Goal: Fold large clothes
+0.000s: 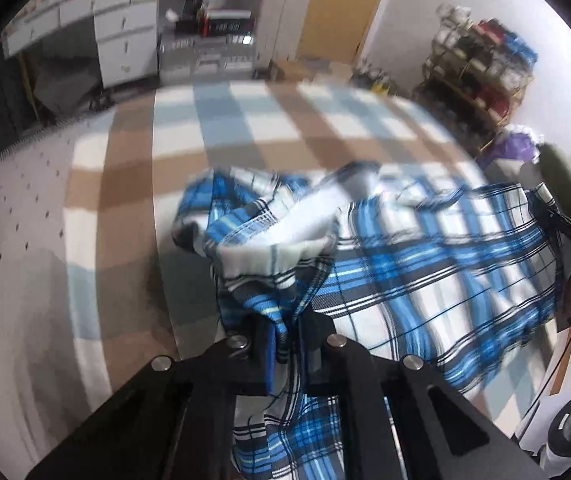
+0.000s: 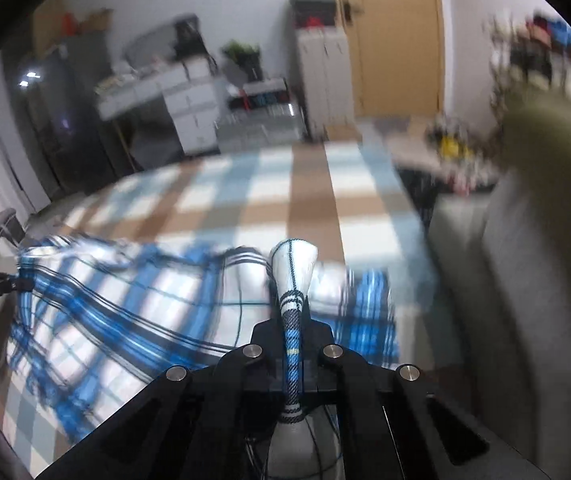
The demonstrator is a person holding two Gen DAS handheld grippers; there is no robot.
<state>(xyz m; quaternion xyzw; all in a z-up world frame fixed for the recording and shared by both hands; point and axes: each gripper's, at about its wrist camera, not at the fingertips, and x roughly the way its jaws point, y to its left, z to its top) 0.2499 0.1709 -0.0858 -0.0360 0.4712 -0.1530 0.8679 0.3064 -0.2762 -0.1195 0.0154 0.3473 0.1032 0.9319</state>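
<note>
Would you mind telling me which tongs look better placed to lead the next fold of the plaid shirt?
Probably the left tongs: they pinch a bunched part of the blue-and-white plaid shirt with open checked bedcover beside them. The right tongs grip only a narrow twisted strip.

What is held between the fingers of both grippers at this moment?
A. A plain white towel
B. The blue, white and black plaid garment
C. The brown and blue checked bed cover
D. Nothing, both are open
B: the left gripper is shut on a bunched part of the plaid garment, and the right gripper pinches a narrow fold of the same cloth above the checked bed cover.
</note>
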